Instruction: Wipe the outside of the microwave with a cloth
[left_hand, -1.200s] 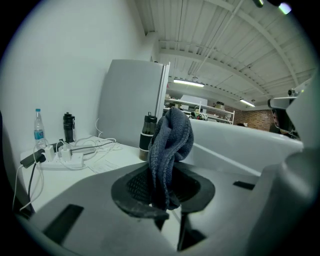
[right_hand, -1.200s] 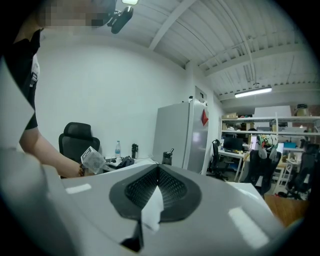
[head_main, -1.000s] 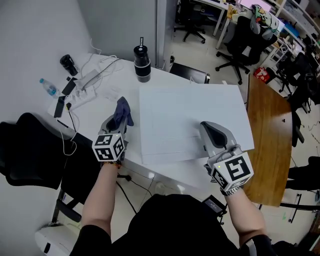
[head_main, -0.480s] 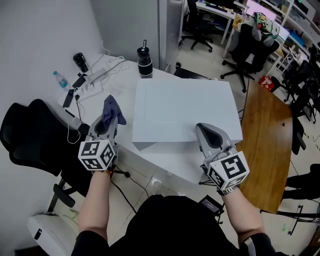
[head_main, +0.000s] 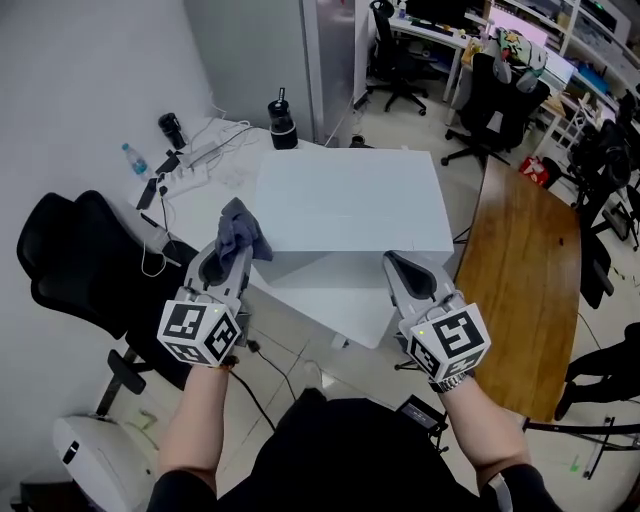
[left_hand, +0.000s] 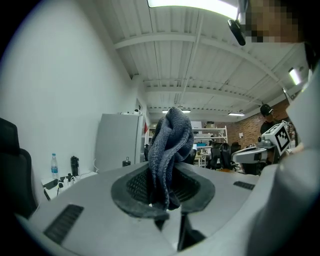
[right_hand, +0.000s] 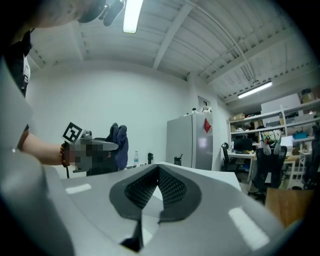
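The microwave (head_main: 345, 200) shows as a white box with a flat top on the white table (head_main: 335, 315). My left gripper (head_main: 226, 257) is shut on a bunched blue-grey cloth (head_main: 241, 231) and sits just off the box's front left corner. In the left gripper view the cloth (left_hand: 170, 145) stands up out of the left gripper (left_hand: 162, 187). My right gripper (head_main: 399, 268) hovers at the box's front right corner; its pads meet in the right gripper view with nothing between them. That view also shows the cloth (right_hand: 119, 145) off to the left.
A black office chair (head_main: 70, 270) stands left of the table. A power strip with cables (head_main: 195, 155), a water bottle (head_main: 133, 157) and a black flask (head_main: 281, 125) lie at the table's far left. A wooden table (head_main: 515, 270) is on the right, a grey fridge (head_main: 330, 55) behind.
Both grippers have risen and drawn back from the box. The left gripper, still holding the cloth, has moved from the table's left side up to the box's front left corner.
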